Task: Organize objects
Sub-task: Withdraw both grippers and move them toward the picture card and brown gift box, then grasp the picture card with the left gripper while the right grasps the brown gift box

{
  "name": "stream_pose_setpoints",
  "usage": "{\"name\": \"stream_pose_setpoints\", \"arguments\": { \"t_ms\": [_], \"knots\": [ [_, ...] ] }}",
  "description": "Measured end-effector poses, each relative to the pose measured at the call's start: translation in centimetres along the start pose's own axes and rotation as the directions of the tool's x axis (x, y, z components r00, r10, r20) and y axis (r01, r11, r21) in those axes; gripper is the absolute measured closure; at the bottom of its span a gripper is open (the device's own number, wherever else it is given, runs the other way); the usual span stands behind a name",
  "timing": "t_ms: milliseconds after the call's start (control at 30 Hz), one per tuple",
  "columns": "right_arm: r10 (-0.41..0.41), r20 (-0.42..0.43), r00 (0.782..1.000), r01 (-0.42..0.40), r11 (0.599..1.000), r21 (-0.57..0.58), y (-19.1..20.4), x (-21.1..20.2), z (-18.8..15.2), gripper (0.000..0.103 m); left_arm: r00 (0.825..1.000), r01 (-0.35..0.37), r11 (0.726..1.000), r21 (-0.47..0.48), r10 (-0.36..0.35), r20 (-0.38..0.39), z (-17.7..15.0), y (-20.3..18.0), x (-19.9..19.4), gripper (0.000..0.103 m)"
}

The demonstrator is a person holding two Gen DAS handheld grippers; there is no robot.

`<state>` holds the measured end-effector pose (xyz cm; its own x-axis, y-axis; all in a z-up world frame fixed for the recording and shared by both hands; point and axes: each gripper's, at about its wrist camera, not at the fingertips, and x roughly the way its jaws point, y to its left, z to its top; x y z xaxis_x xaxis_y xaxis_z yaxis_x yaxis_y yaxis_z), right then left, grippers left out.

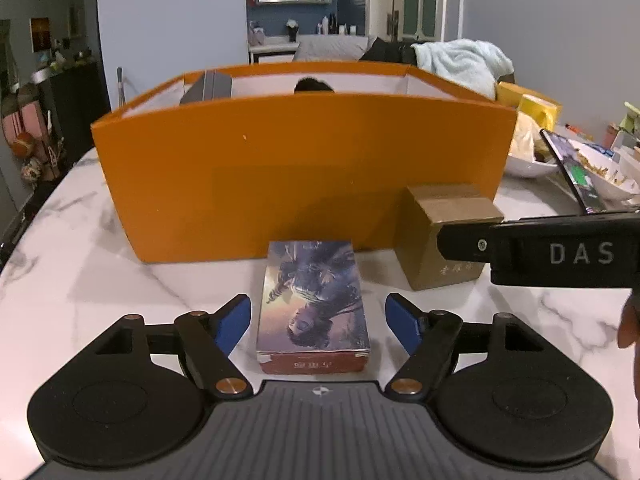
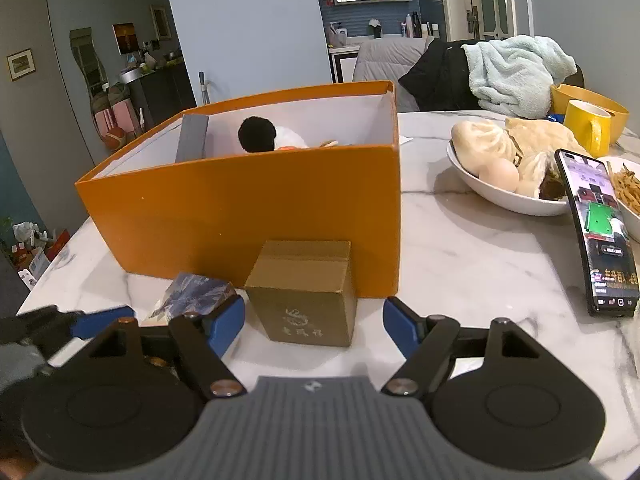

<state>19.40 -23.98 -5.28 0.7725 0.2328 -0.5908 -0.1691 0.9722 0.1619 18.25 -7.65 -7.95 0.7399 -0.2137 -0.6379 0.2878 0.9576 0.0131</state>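
Claws (image 1: 318, 320) (image 2: 314, 322) open, straddling card box (image 1: 314, 304), brown box (image 2: 304, 292).

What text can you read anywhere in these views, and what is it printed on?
"DAS": black body of the right gripper.
Gold emblem and characters: brown cardboard carton, too blurred to read.
Characters on the red edge of the illustrated card box: unreadable.
Black smartphone screen text: too small.

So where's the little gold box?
The gold box stands on the marble table, against the orange box's front wall, between the open right tongs, beside the picture box.
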Motion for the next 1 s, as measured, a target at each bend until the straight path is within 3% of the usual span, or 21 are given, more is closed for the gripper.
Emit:
{"name": "stream_pose_setpoints", "arguments": {
  "t_ms": [200,333,433,467,567,1000],
  "knots": [
    [-0.016,-0.005,1.0,0.016,1.0,-0.023,0.9,0.9,0.4,0.026,0.999,0.025,0.998,-0.049,-0.026,-0.034,-0.1,0.5,1.7,0.016],
    [-0.043,-0.014,0.999,0.043,0.999,-0.025,1.5,1.8,0.7,0.026,1.0,-0.003,0.999,-0.042,0.002,-0.03,0.2,0.6,2.1,0.016],
    [-0.053,-0.025,0.998,0.052,0.998,-0.024,1.7,2.5,0.8,0.028,0.999,-0.014,0.999,-0.045,0.013,-0.032,0.5,0.6,2.4,0.021],
    [-0.051,-0.029,0.998,0.05,0.998,-0.026,1.6,2.7,0.8,0.033,0.999,-0.017,0.999,-0.043,0.016,-0.032,0.6,0.6,2.5,0.023],
    [-0.039,-0.035,0.999,0.038,0.999,-0.022,1.3,3.1,0.8,0.037,1.0,-0.005,0.999,-0.035,0.004,-0.025,0.6,0.8,2.3,0.036],
    [0.016,-0.029,0.999,-0.017,1.0,-0.019,0.7,1.8,0.4,0.038,1.0,-0.013,0.999,-0.037,0.013,0.002,0.2,1.9,0.7,0.037]
  ]
}}
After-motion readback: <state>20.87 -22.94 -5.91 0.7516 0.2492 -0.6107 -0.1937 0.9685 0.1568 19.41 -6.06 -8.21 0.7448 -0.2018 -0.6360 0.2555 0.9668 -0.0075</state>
